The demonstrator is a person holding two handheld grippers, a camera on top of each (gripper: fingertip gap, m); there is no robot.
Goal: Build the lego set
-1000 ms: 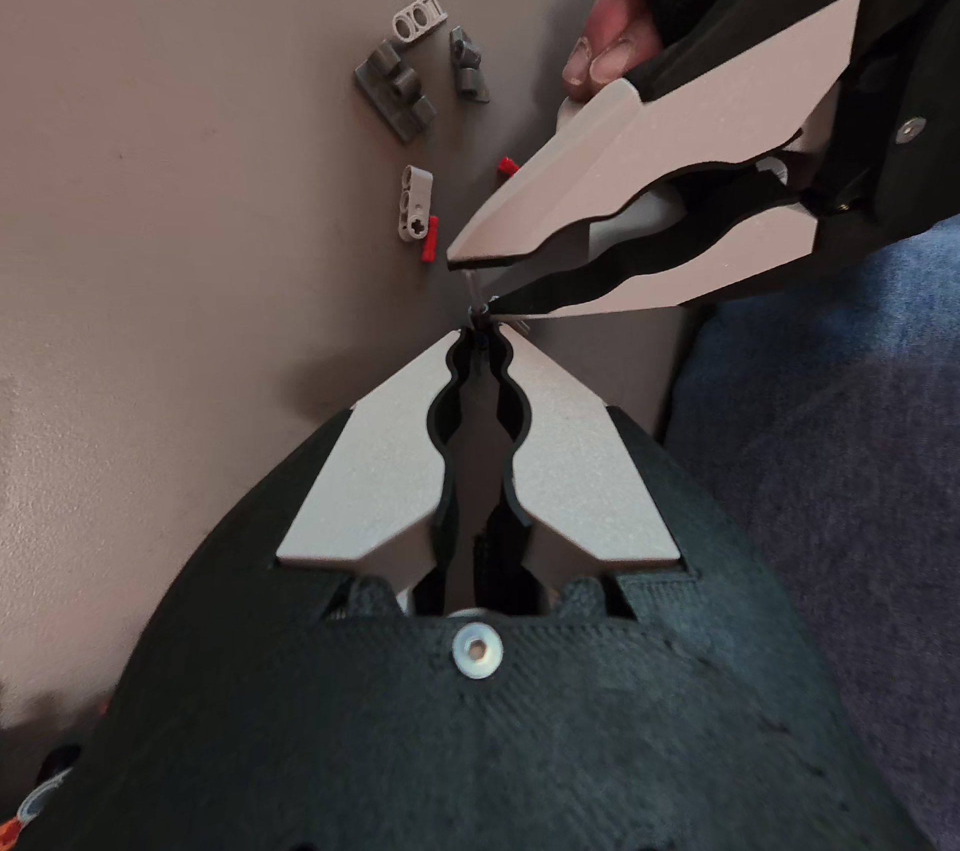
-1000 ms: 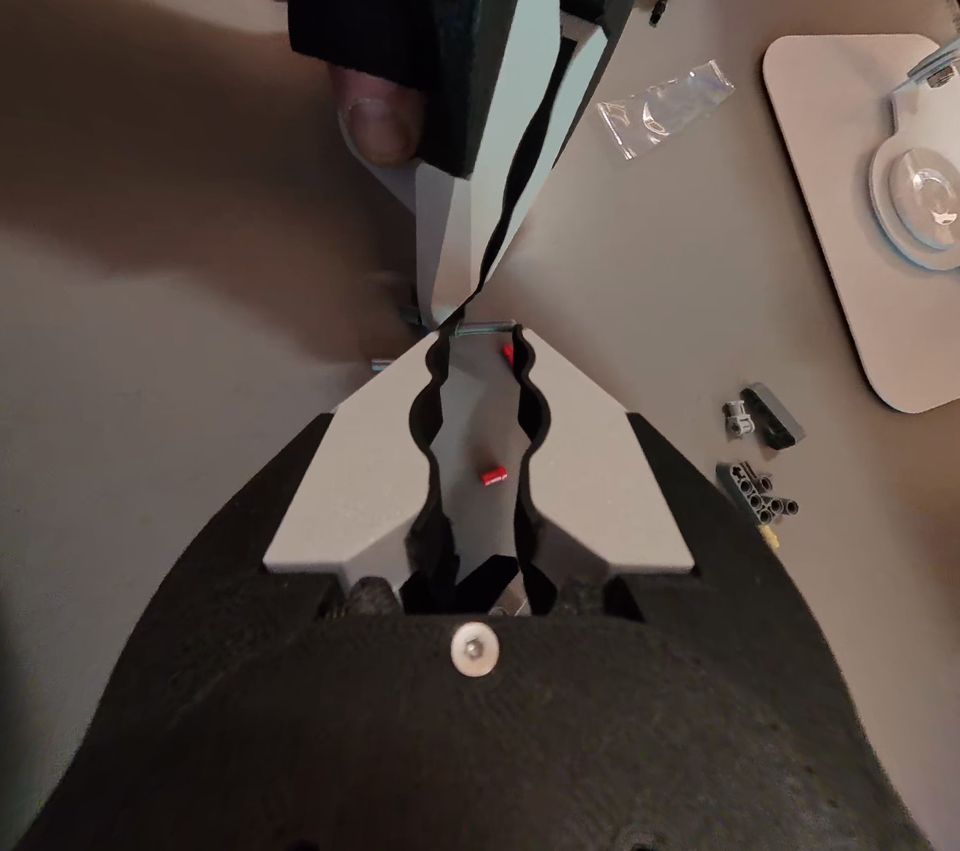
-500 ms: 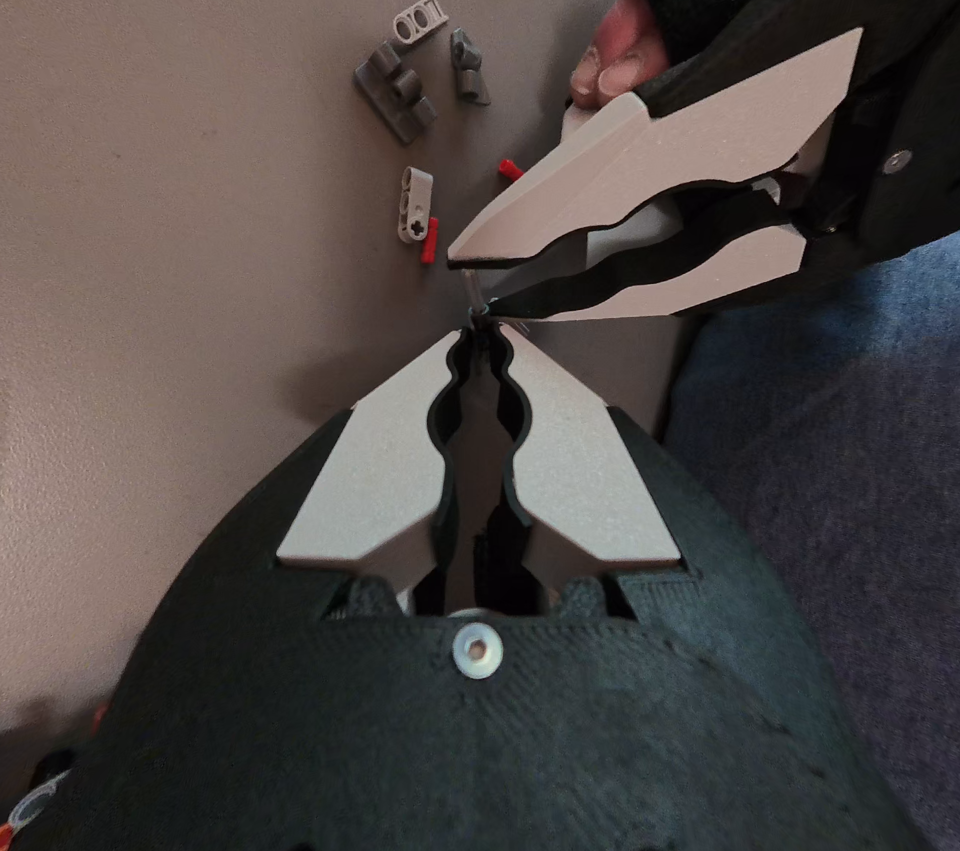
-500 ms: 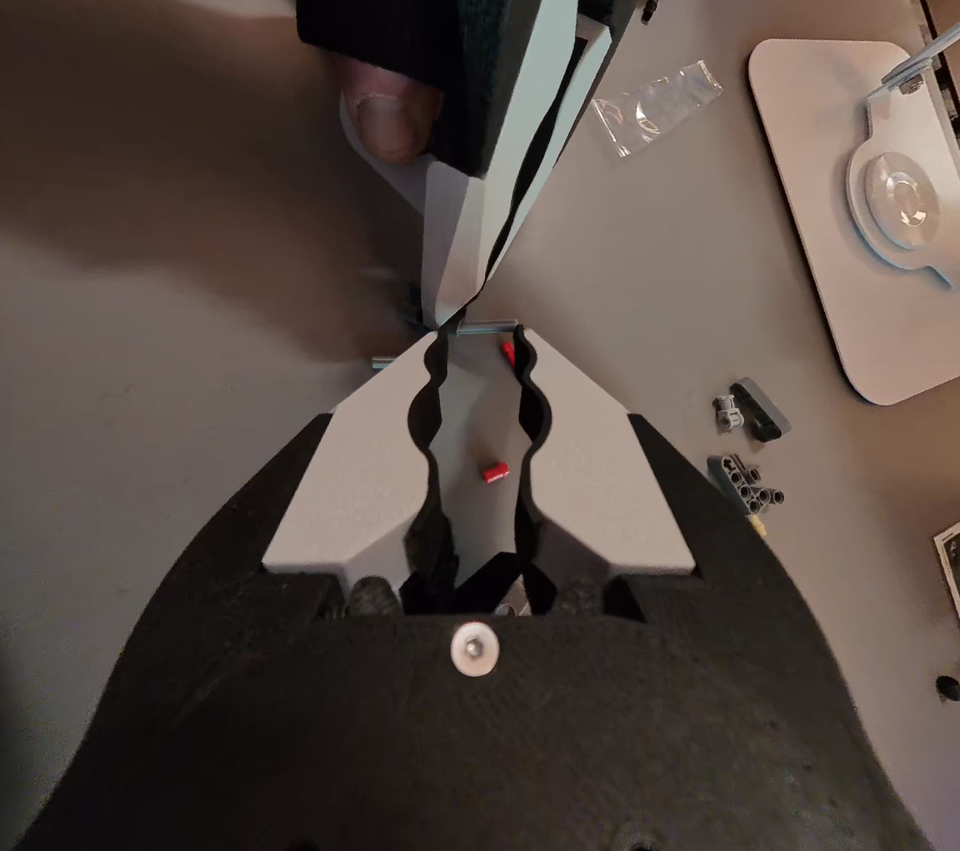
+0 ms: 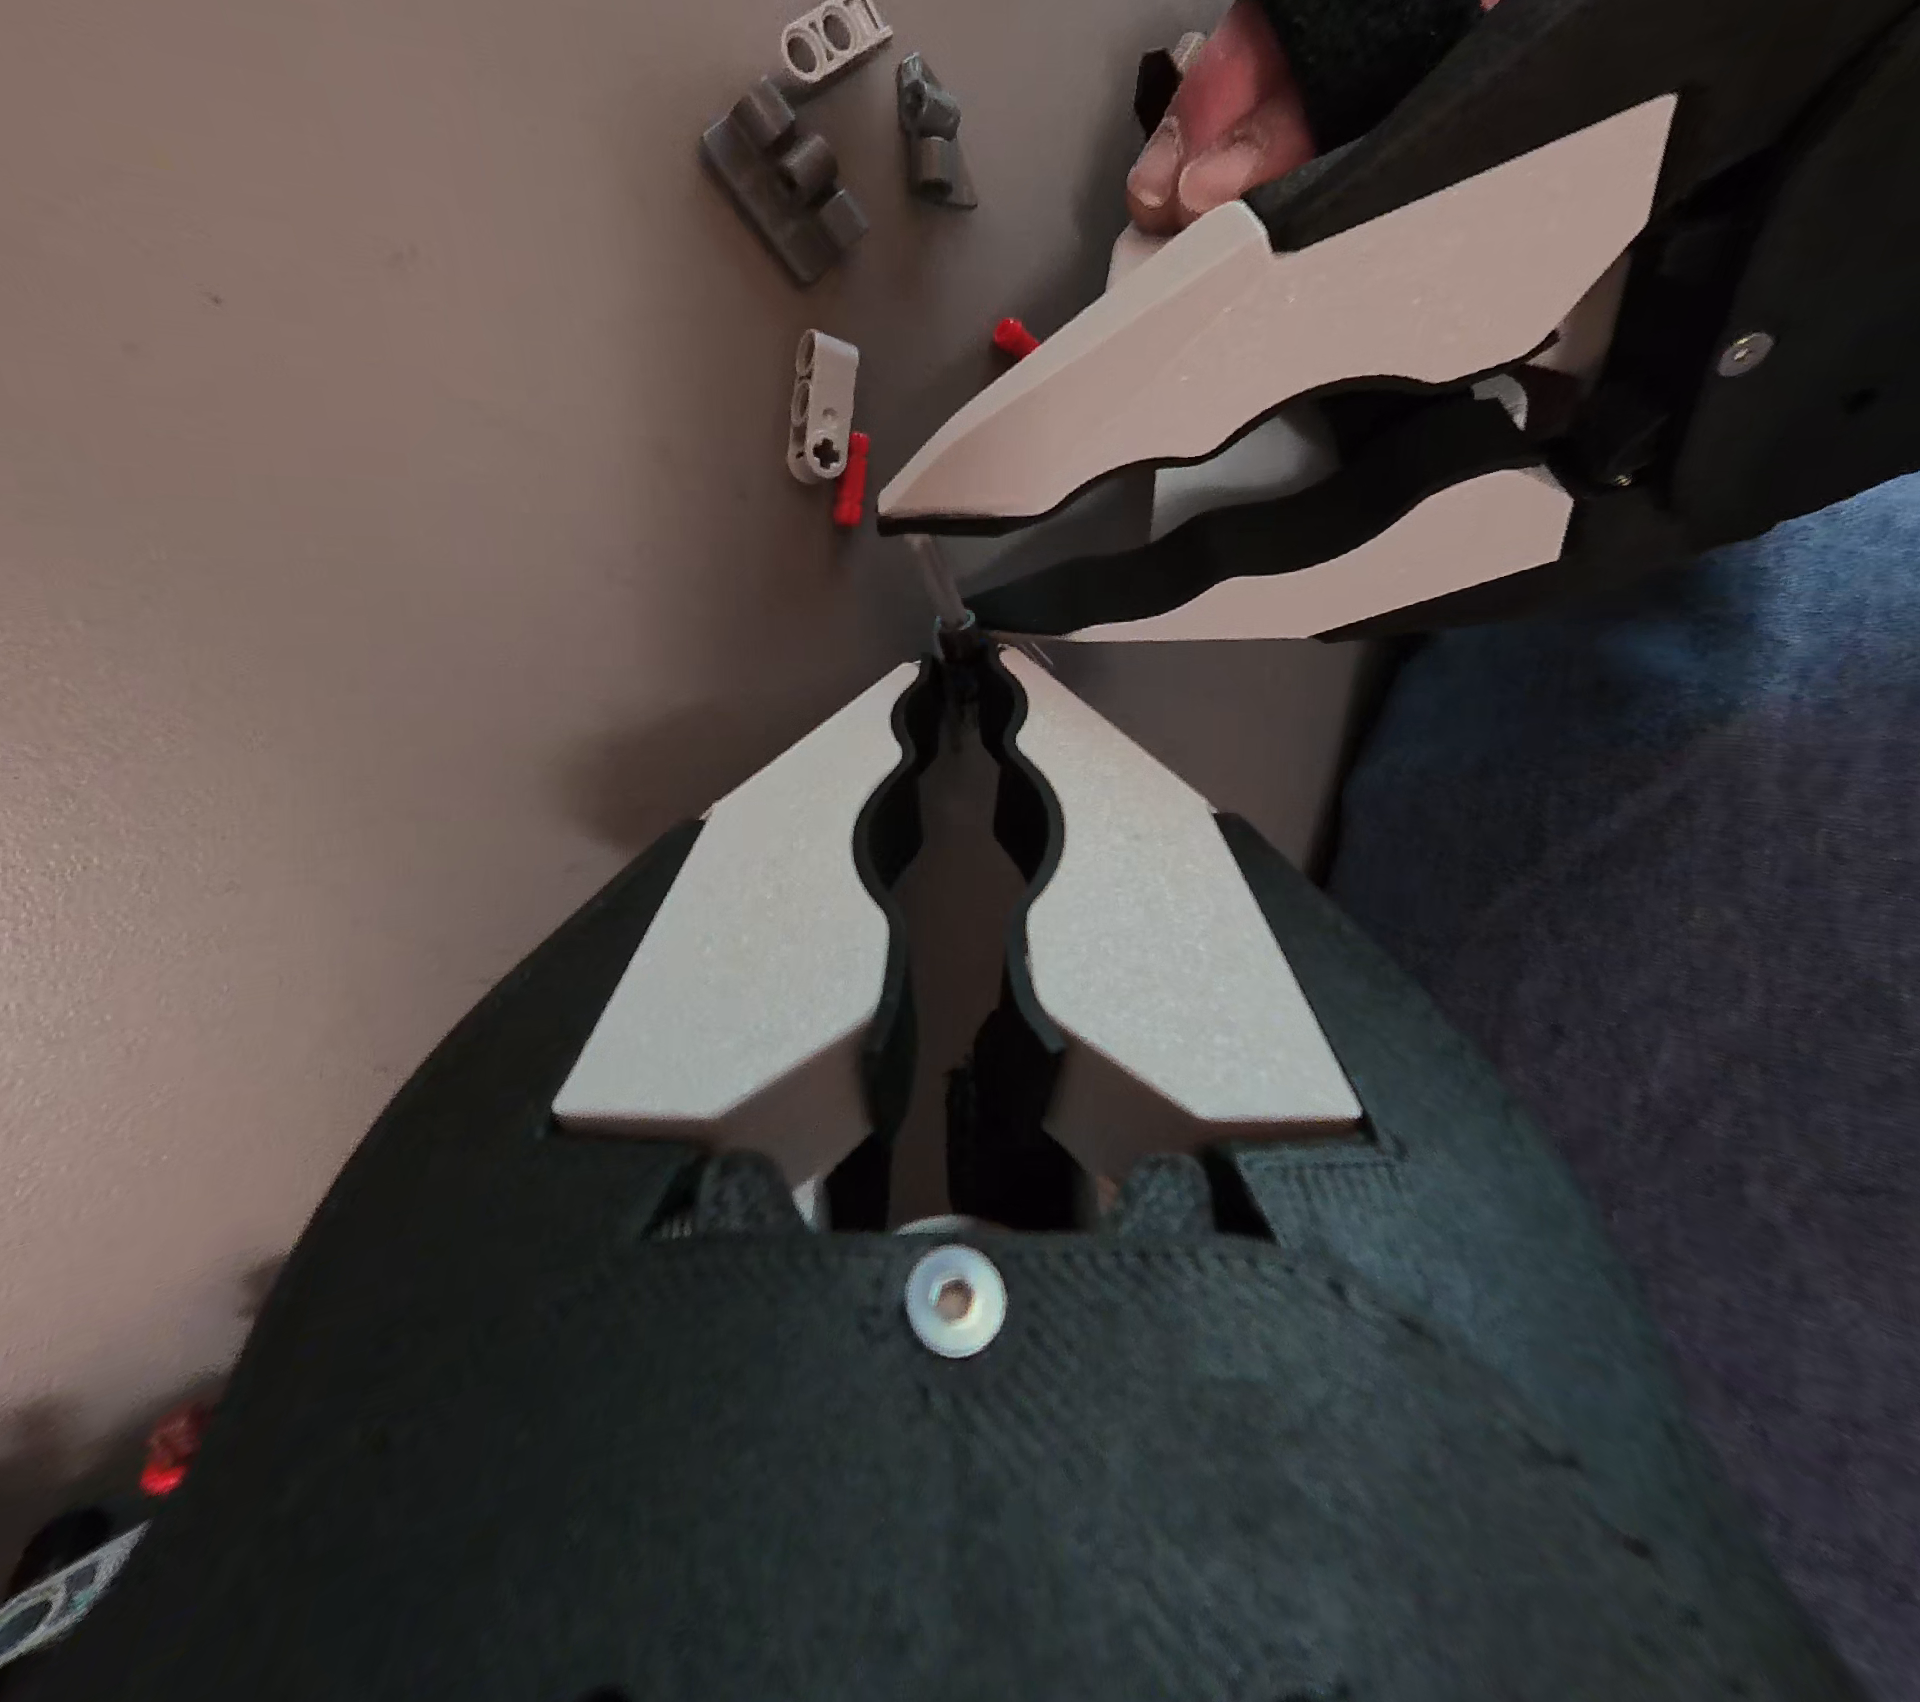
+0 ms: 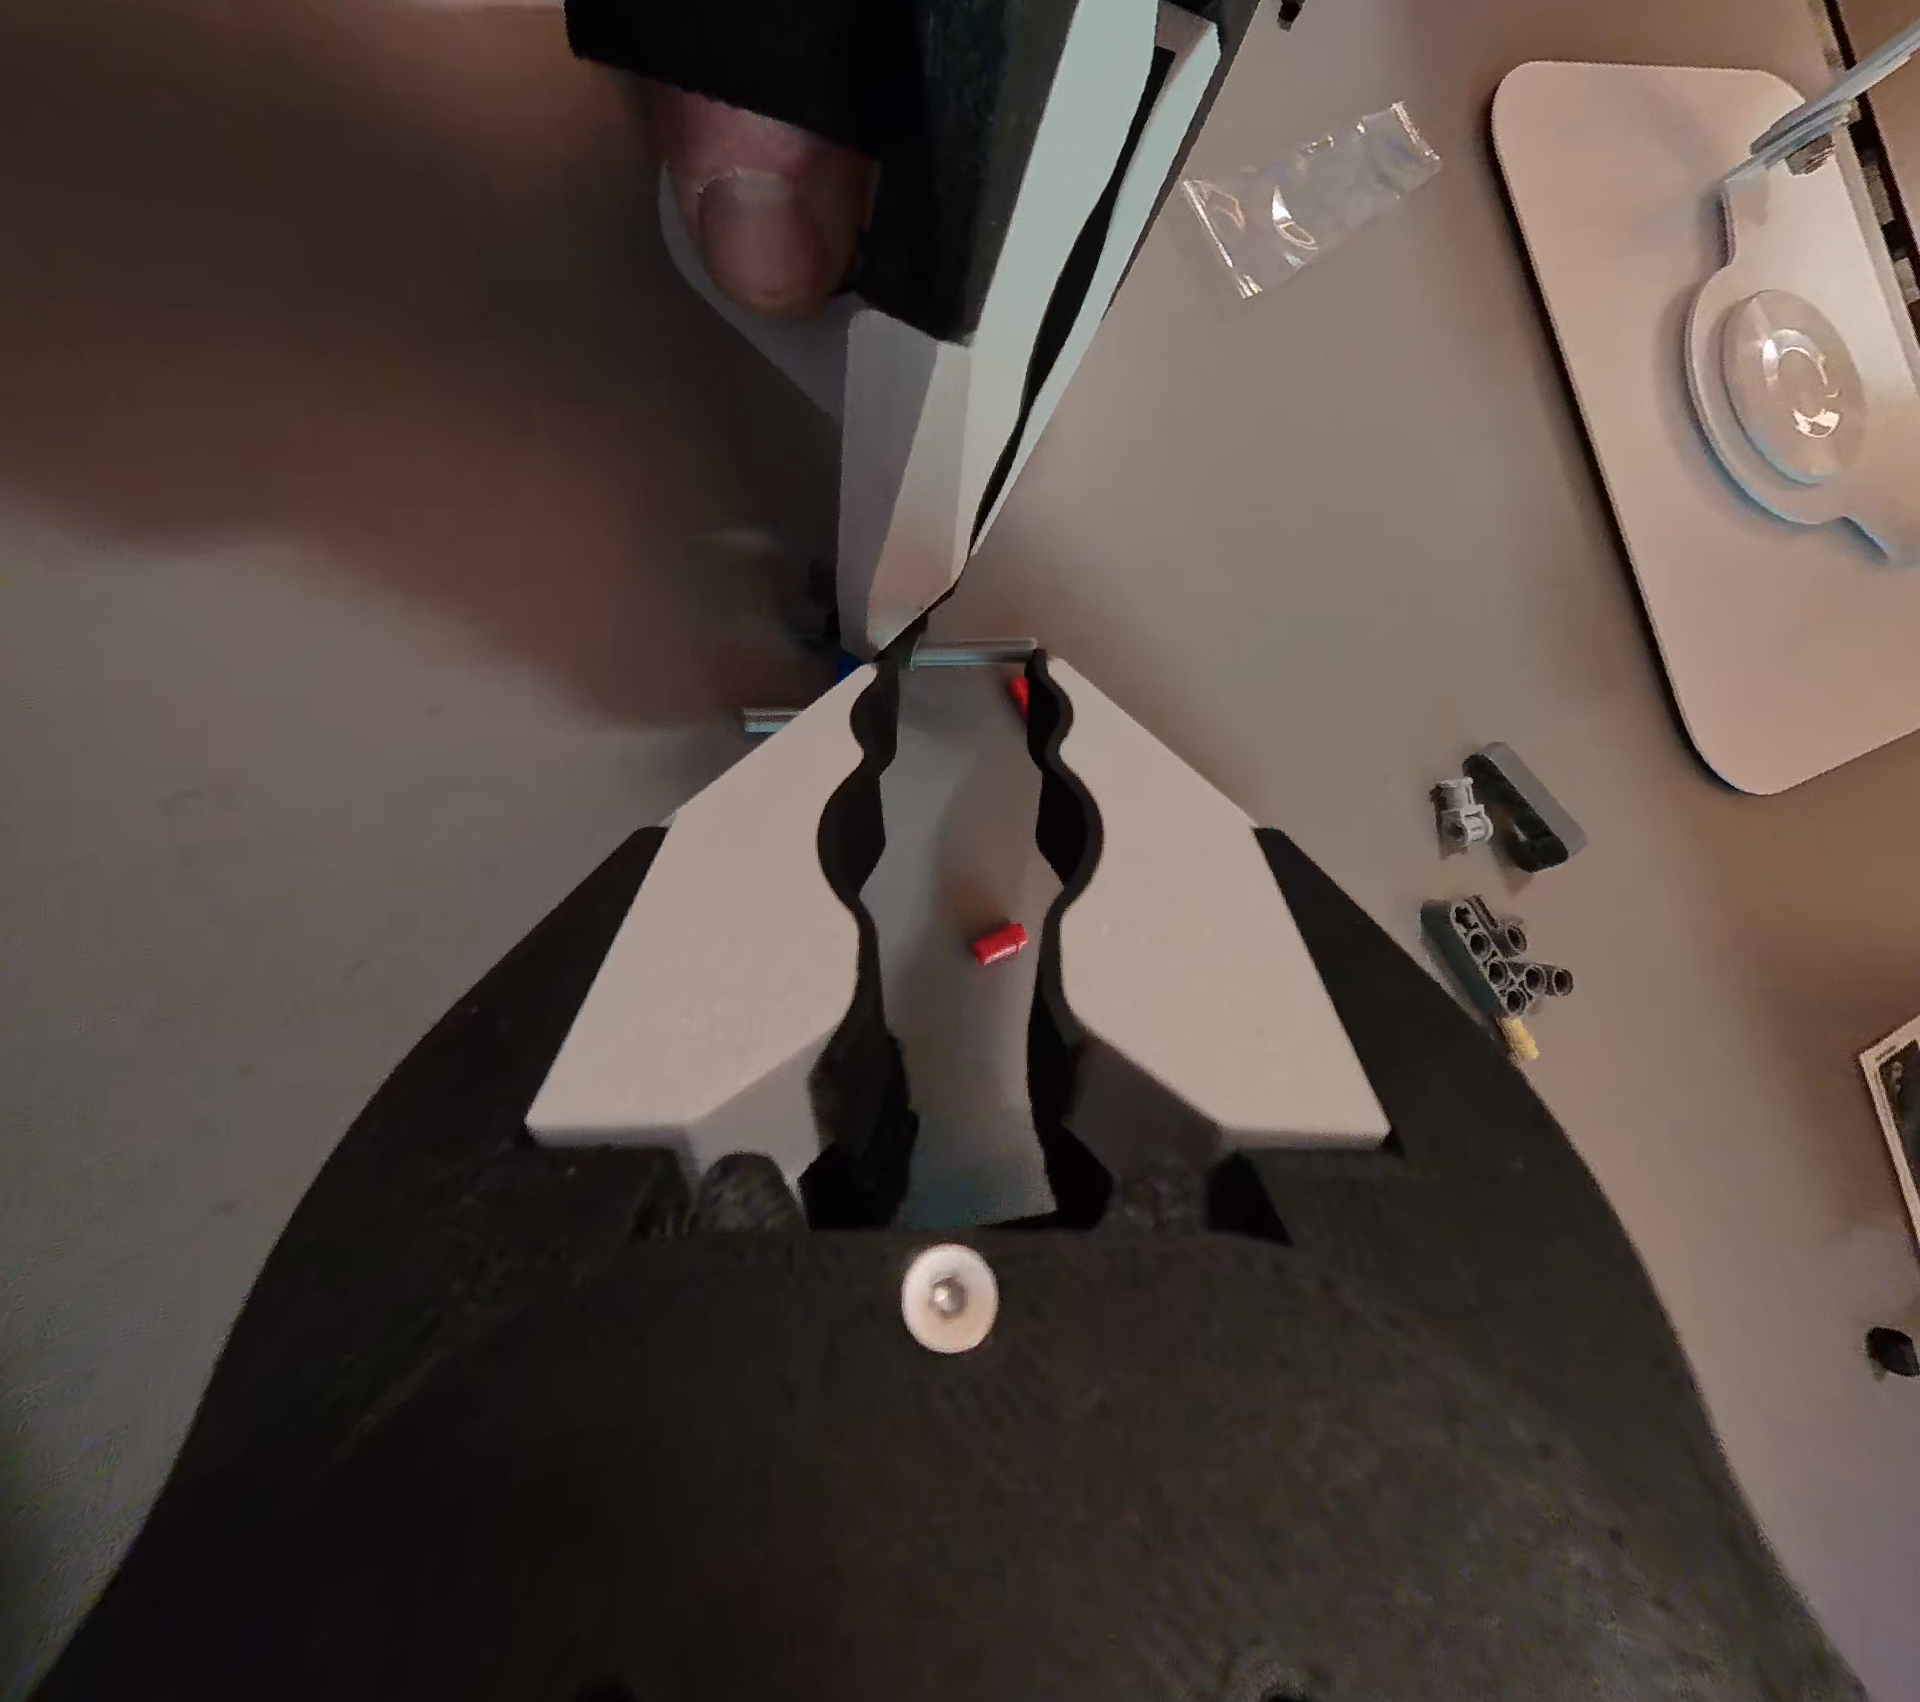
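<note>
My left gripper (image 5: 961, 665) is shut on a small dark lego piece (image 5: 958, 632) at its very tips. A thin grey axle (image 5: 928, 572) sticks out of that piece. My right gripper (image 5: 930, 563) comes in from the right, and its two tips sit at the two ends of the axle. In the right wrist view the axle (image 6: 971, 653) spans the narrow gap of my right gripper (image 6: 966, 665). The left gripper (image 6: 899, 639) points down from above, tip to tip with it. Both are held above the grey table (image 5: 312, 509).
On the table lie a dark grey plate (image 5: 784, 182), light grey beams (image 5: 836, 37) (image 5: 821, 416), a dark connector (image 5: 935, 130) and red pins (image 5: 852, 494) (image 6: 1000, 940). To the right are dark grey pieces (image 6: 1496, 966), a clear bag (image 6: 1309, 192) and a white pad (image 6: 1662, 405). Blue cloth (image 5: 1610, 925) lies past the table's edge. The tips of both grippers are at nearly the same place. My right tips are roughly 5 cm from the dark grey plate (image 5: 784, 182).
The two grippers stay tip to tip on the axle. The right gripper has tilted and shifted slightly, and the grips look the same.
</note>
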